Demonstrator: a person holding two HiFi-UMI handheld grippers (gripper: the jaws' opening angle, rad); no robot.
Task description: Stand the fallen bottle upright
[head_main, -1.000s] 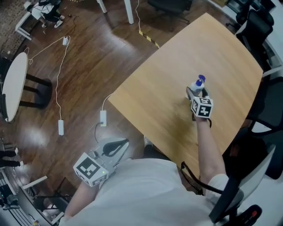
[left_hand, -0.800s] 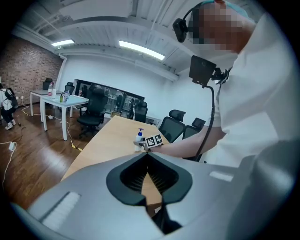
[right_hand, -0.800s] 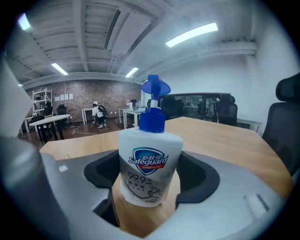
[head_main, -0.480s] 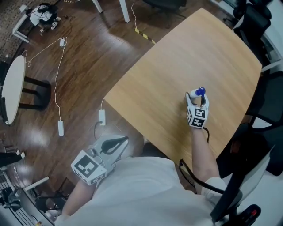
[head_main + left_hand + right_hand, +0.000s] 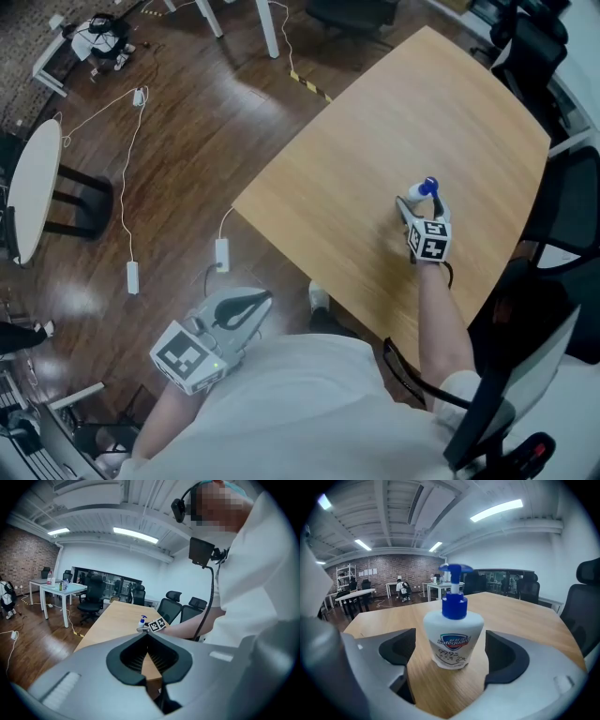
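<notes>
A white pump bottle (image 5: 453, 634) with a blue pump head stands upright on the wooden table (image 5: 375, 122). In the head view the bottle (image 5: 424, 190) is toward the table's right side. My right gripper (image 5: 453, 652) is open, one jaw on each side of the bottle, with a small gap showing on both sides. From above, the right gripper (image 5: 420, 201) sits just behind the bottle. My left gripper (image 5: 266, 300) hangs off the table over the floor by my body, shut and empty. The left gripper (image 5: 147, 636) looks toward the distant bottle (image 5: 142, 620).
Black office chairs (image 5: 562, 225) crowd the table's right edge. A power strip and cables (image 5: 223, 253) lie on the dark wood floor to the left. A small white table (image 5: 33, 187) stands at far left.
The right gripper and bottle shifted a little on the table, nearer at first and then back. The left gripper has stayed where it was.
</notes>
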